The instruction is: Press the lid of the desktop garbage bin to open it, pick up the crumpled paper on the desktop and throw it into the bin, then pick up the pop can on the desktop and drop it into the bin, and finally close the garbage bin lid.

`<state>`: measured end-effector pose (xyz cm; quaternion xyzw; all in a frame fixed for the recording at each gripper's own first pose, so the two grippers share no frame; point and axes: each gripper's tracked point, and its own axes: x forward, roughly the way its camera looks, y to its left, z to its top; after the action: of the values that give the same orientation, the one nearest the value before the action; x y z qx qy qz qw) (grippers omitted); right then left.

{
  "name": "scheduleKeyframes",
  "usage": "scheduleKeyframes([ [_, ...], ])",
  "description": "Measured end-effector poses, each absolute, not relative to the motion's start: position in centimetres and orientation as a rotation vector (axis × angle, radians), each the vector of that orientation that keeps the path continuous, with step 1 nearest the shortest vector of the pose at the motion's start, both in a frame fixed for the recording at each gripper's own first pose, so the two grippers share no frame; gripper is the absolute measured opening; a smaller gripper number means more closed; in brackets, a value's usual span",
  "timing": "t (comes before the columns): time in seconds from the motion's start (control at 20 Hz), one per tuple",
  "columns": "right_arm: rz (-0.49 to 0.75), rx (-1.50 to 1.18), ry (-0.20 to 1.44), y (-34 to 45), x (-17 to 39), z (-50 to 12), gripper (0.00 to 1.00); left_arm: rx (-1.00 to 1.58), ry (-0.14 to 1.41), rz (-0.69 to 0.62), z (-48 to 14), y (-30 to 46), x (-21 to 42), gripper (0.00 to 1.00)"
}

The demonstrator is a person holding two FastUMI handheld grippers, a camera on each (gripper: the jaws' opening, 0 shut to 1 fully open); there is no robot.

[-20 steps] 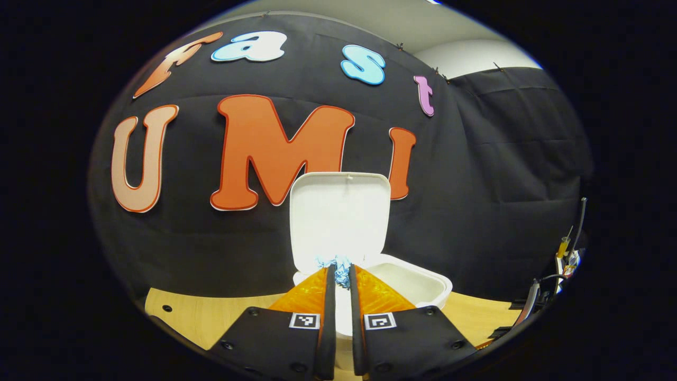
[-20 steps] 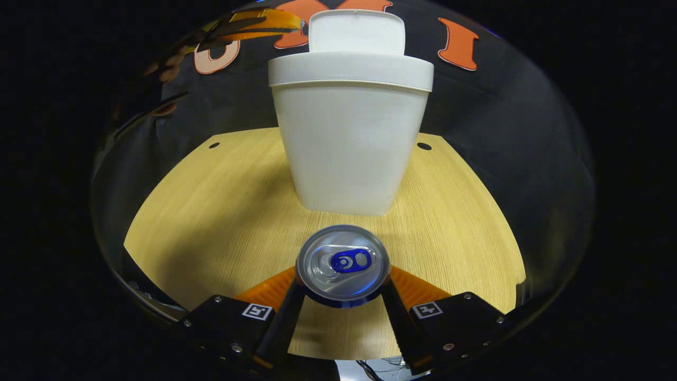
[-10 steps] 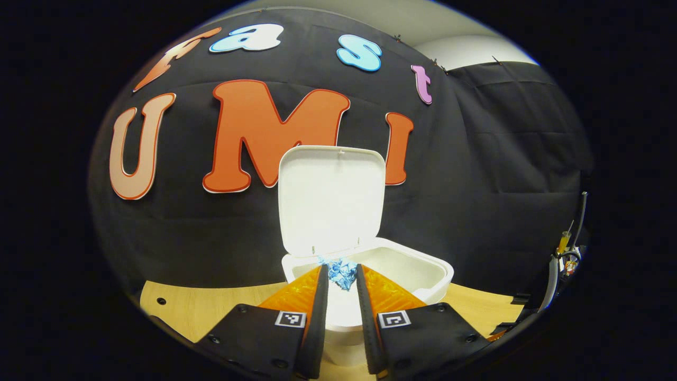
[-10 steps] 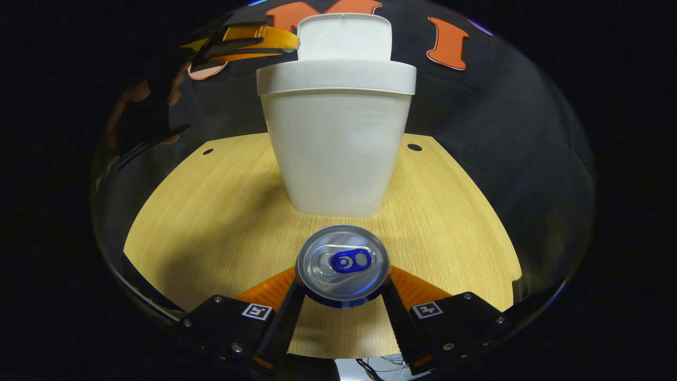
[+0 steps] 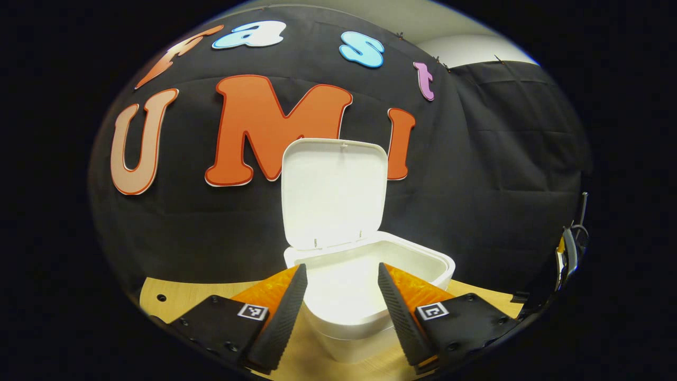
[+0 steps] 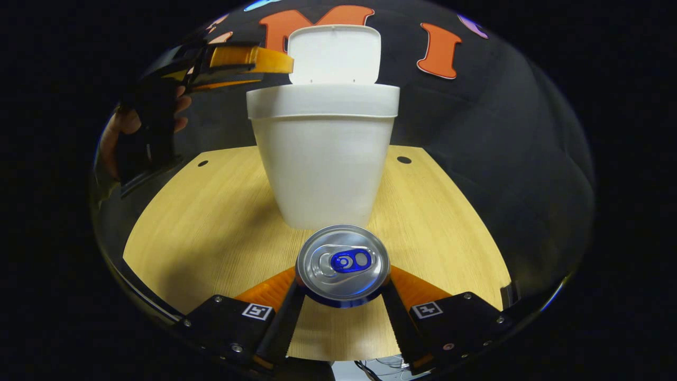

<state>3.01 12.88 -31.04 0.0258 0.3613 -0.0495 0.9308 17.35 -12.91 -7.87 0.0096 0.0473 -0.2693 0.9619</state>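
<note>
Wooden desktop (two holes).

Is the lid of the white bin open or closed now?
Open: the lid stands upright behind the bin, whose mouth is uncovered.

left tongs: black housings, square coded tags, screws | right tongs: same build

The bin stands on the surface, toward its far side, with its lid upright behind the opening. The can sits between the right tool's fingers, in front of the bin and above the surface. The left tool is over the bin's near rim; in the right gripper view it reaches in from the left, level with the lid.
</note>
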Motion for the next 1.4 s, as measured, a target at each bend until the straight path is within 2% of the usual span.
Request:
scheduleKeyframes([
  [0.15,-0.12,0.047,0.688,12.0,3.9,-28.6,0.81,0.032,0.095,-0.543,-7.9,-12.1,16.7,0.97],
  [0.25,-0.125,0.039,0.653,11.3,4.8,-27.0,0.81,0.035,0.101,-0.536,-8.2,-11.3,16.4,0.99],
  [0.55,-0.112,0.006,0.56,9.9,5.6,-21.2,0.81,0.06,0.127,-0.493,-9.3,-8.5,15.3,0.99],
  [1.0,-0.058,-0.007,0.414,9.6,9.9,-12.9,0.8,0.079,0.162,-0.427,-10.9,-5.1,13.6,0.99],
  [1.4,-0.009,-0.017,0.345,10.0,14.1,-10.0,0.81,0.064,0.183,-0.322,-11.5,-0.9,12.8,0.99],
])
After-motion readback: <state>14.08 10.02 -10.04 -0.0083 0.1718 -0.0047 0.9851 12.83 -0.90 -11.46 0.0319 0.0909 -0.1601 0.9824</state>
